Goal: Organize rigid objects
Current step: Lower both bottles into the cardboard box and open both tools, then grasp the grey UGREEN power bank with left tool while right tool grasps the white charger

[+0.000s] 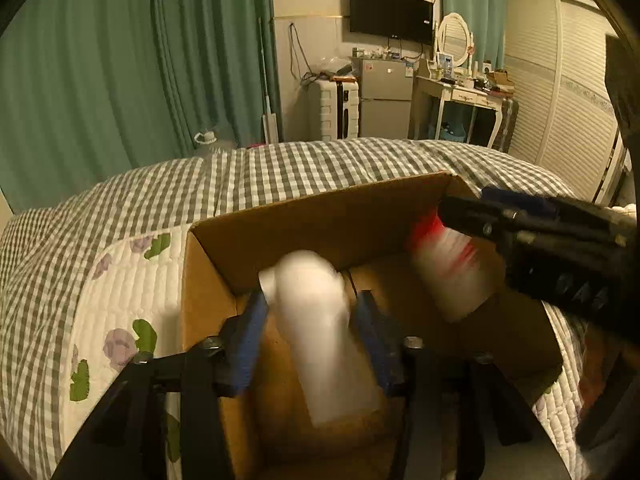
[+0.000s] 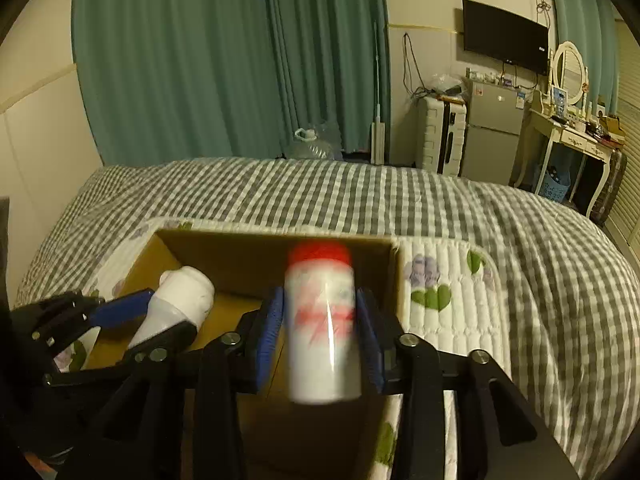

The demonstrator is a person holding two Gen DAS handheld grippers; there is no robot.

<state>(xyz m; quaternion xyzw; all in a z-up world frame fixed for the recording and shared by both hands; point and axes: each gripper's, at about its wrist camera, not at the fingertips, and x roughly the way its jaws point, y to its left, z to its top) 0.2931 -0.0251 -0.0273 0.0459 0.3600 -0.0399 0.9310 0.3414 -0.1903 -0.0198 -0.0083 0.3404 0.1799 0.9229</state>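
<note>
An open cardboard box (image 1: pixel 320 216) (image 2: pixel 248 252) lies on the bed. A plain white bottle (image 1: pixel 320 320) sits between the blue pads of my left gripper (image 1: pixel 310 312), over the box; it is blurred. A white bottle with a red cap and red print (image 2: pixel 322 320) sits between the pads of my right gripper (image 2: pixel 320 320), over the box's right part. In the left wrist view the right gripper (image 1: pixel 472 216) comes in from the right with the red-capped bottle (image 1: pixel 448 268). In the right wrist view the left gripper (image 2: pixel 160 316) and white bottle (image 2: pixel 180 300) show at the left.
The box rests on a white quilted mat with flowers (image 2: pixel 440 280) over a grey checked bedspread (image 2: pixel 520 240). Green curtains (image 1: pixel 120 60), a suitcase (image 1: pixel 336 108), a small fridge (image 1: pixel 384 96), a dressing table (image 1: pixel 460 92) and a wall TV (image 1: pixel 390 14) stand beyond the bed.
</note>
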